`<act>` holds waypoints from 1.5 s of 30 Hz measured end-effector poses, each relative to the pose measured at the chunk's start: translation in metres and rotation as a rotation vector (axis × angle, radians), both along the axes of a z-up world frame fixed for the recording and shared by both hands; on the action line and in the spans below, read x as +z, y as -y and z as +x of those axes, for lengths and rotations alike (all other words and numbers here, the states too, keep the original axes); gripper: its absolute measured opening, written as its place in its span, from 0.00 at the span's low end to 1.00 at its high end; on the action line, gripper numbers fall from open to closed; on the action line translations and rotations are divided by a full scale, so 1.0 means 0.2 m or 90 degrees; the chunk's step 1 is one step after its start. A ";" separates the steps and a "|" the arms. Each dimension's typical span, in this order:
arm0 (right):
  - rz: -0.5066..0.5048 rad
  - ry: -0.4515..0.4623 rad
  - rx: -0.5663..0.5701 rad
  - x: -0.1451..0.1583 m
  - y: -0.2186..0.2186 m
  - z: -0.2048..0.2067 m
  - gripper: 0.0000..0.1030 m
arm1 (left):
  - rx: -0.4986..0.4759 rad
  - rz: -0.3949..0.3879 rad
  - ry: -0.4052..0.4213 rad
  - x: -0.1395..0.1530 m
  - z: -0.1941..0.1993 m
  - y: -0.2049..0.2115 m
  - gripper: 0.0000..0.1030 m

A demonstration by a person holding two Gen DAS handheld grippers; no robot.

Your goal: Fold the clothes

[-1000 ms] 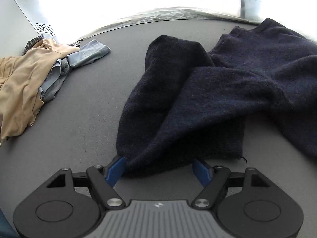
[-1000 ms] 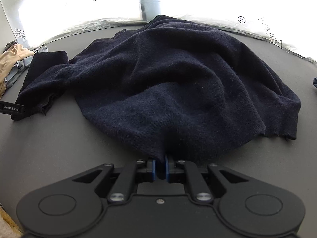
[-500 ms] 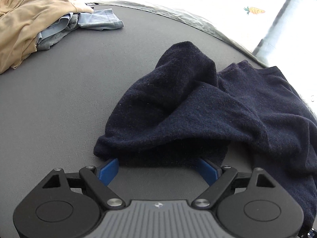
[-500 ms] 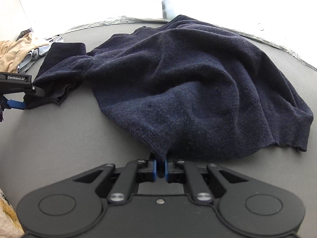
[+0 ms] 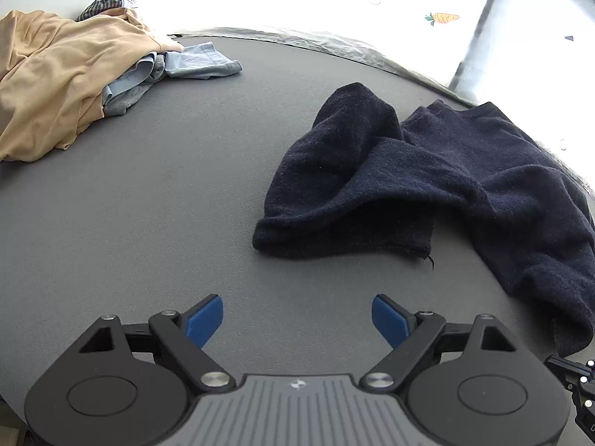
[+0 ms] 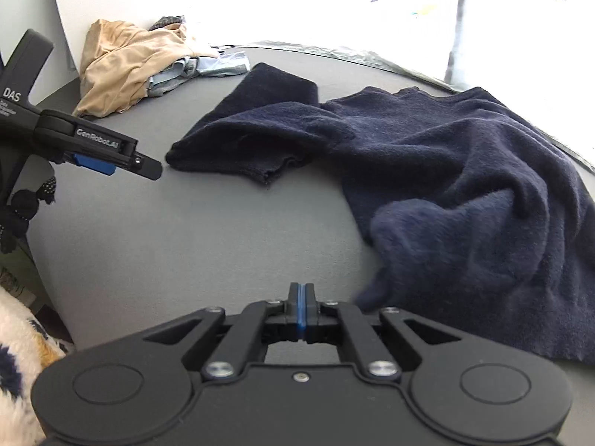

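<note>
The grey worktop (image 5: 156, 200) lies under a bright window. A moment ago I held the sweater (image 6: 465, 171) in both grippers; now both have let go, so this spreading step looks finished. My left gripper (image 5: 297, 319) has wide, empty jaws, near the sleeve. My right gripper (image 6: 301, 308) is closed on nothing.

A dark navy sweater (image 5: 465, 186) of thick, fuzzy knit cloth with a matt nap lies crumpled toward the right edge of a grey table (image 5: 167, 204), whose surface looks matt and finely grained, like felt. At the table's far left corner, a tan garment (image 5: 52, 85) of thin, smooth cloth lies over pale blue and grey fabrics (image 5: 193, 63). The left gripper (image 5: 297, 316) and right gripper (image 6: 301, 297) are matt black plastic with blue pads and shiny metal screws.
</note>
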State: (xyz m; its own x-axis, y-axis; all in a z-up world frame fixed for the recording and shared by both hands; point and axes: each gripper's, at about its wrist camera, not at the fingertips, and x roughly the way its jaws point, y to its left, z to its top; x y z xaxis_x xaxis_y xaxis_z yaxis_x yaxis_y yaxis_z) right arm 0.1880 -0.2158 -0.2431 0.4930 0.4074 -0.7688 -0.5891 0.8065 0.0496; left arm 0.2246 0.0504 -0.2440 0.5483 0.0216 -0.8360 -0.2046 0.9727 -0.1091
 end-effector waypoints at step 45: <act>-0.181 0.082 -0.105 -0.01 0.05 0.14 0.12 | -0.126 0.061 -0.120 -0.28 -0.12 0.15 1.00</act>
